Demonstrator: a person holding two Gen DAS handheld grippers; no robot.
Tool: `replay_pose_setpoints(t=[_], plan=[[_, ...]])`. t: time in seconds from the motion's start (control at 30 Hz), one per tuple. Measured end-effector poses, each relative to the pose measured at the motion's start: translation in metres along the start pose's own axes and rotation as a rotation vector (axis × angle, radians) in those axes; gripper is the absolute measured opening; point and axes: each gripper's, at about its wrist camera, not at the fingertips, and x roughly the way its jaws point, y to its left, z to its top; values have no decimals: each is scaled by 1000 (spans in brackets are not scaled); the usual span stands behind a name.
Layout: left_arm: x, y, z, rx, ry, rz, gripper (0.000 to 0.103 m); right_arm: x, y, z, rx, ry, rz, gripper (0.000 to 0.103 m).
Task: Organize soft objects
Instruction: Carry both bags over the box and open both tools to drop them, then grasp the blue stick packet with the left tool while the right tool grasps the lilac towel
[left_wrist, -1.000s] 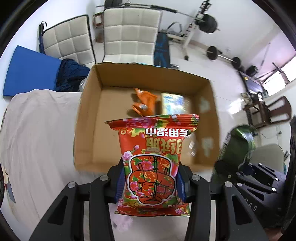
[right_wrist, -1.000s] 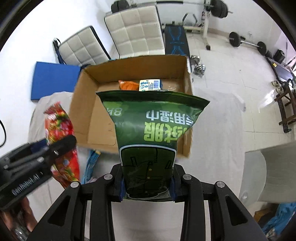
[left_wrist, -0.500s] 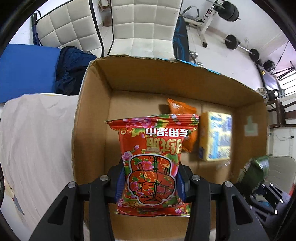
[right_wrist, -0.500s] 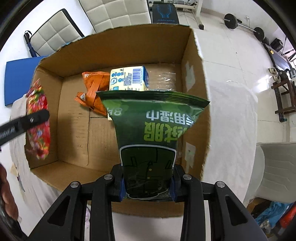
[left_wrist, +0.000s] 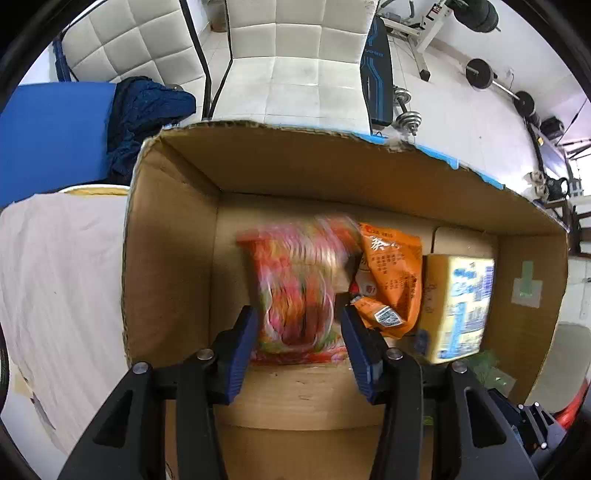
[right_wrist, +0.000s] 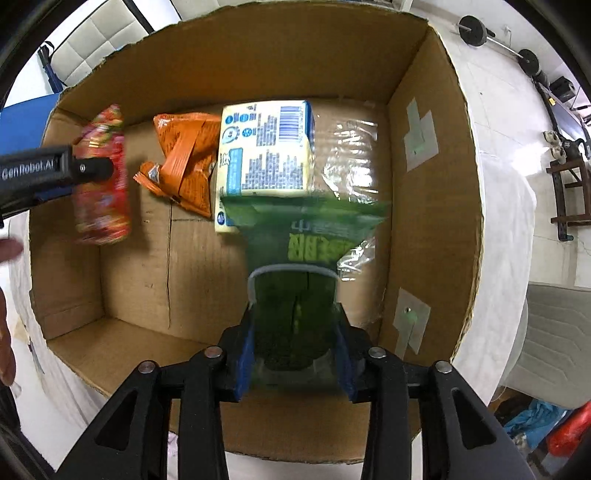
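Left gripper (left_wrist: 297, 334), jaws parted over the cardboard box (left_wrist: 170, 258), with the red snack bag (left_wrist: 295, 288) motion-blurred between the blue pads (left_wrist: 242, 347) — the jaws stand wider than the bag, which appears free of them rather than clamped. To this gripper's left the box wall rises close by, with a strip of bare box floor between wall and bag; to its right the orange packet (left_wrist: 391, 280) lies just beside the bag, and beyond that the yellow carton (left_wrist: 458, 306) stands near the right wall. Ahead, the far wall of the box leaves some bare floor past the bag's top edge. Right gripper (right_wrist: 295, 354), jaws likewise spread, with the green snack bag (right_wrist: 295, 273) blurred between its pads (right_wrist: 245, 354) and seemingly loose; the bag's upper edge overlaps the near end of the yellow carton directly ahead. To the right gripper's right a patch of clear film (right_wrist: 351, 173) lies on the floor below the taped right wall, close to the bag — while to its left a broad area of bare cardboard floor stretches to the red bag and left gripper at the far-left wall. The near rim of the box passes beneath both grippers.
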Motion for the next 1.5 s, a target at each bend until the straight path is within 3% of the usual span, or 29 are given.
replay_pose_setpoints(t=[0.07, 0.17, 0.3, 0.47, 0.5, 0.73, 0.83, 1.1, 1.5], plan=[[-5, 1, -2, -9, -16, -6, 45, -4, 1, -2, -2, -18, 10, 77], [-14, 1, -11, -10, -38, -12, 47, -10, 2, -5, 0, -30, 26, 84], [-29, 3, -24, -6, -78, -6, 56, -20, 3, -12, 9, -81, 19, 103], [-49, 8, -56, -19, -144, -25, 87, -35, -6, -25, 44, -119, 19, 103], [-52, 8, -64, -18, -152, -20, 89, -39, -6, -29, 44, -136, 7, 103], [-86, -11, -111, 54, -264, 21, 91, -70, -3, -54, 39, -222, -15, 103], [-106, -14, -127, 65, -312, 17, 100, -87, -2, -68, 39, -279, -38, 103], [-157, -19, -174, 92, -437, 30, 100, -135, -2, -111, 51, -401, -71, 103], [-184, -16, -216, 69, -494, 23, 100, -186, -4, -162, 84, -474, -31, 103]])
